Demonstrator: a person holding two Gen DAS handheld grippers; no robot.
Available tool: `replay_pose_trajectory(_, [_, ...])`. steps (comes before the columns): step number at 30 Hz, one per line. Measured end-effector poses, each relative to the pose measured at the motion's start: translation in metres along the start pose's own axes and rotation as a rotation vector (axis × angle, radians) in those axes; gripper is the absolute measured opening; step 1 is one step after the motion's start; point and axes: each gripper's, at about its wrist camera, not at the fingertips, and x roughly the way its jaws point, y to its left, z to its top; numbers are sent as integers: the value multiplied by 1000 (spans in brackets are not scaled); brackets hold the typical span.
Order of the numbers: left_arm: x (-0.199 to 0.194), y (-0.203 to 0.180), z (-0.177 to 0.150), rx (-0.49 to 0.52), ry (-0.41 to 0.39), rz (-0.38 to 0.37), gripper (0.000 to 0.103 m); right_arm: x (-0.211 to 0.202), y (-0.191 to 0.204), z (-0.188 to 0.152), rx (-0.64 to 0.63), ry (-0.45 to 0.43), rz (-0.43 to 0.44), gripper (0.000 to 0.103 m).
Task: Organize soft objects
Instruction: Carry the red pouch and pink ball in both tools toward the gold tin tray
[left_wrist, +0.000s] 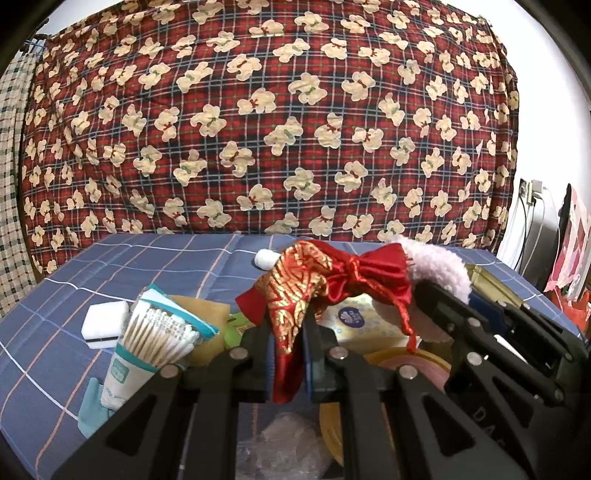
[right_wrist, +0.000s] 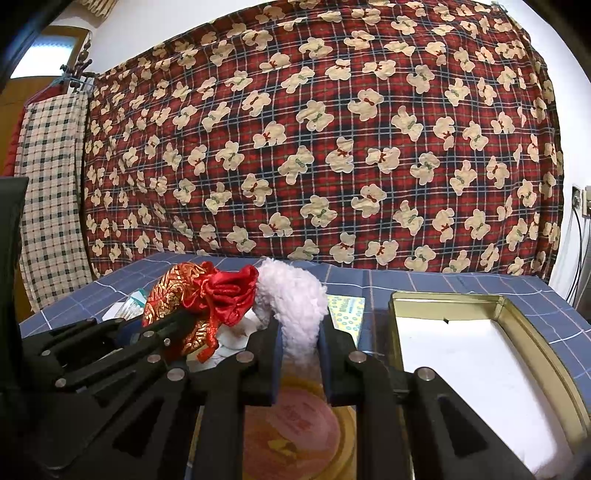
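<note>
Santa hat (left_wrist: 332, 280) in red and gold brocade hung between both tools above the blue checked cloth (left_wrist: 110, 258). The left gripper (left_wrist: 288, 354) was clamped on its red fabric, and the right gripper (right_wrist: 299, 343) was clamped on its white fleece trim (right_wrist: 291, 299). Only the left wrist view showed the pack of cotton swabs (left_wrist: 155, 332), the white sponge block (left_wrist: 105, 325) and the hat's white pompom (left_wrist: 264, 258). Only the right wrist view showed the open gold tin (right_wrist: 517, 321) with its white lining, just right of the grippers.
</note>
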Motion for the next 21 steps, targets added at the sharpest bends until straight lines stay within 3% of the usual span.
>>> replay_pose_trajectory(21, [1,-16,0,-2,-12,0,9,-12,-18,-3,31,-28,-25,19])
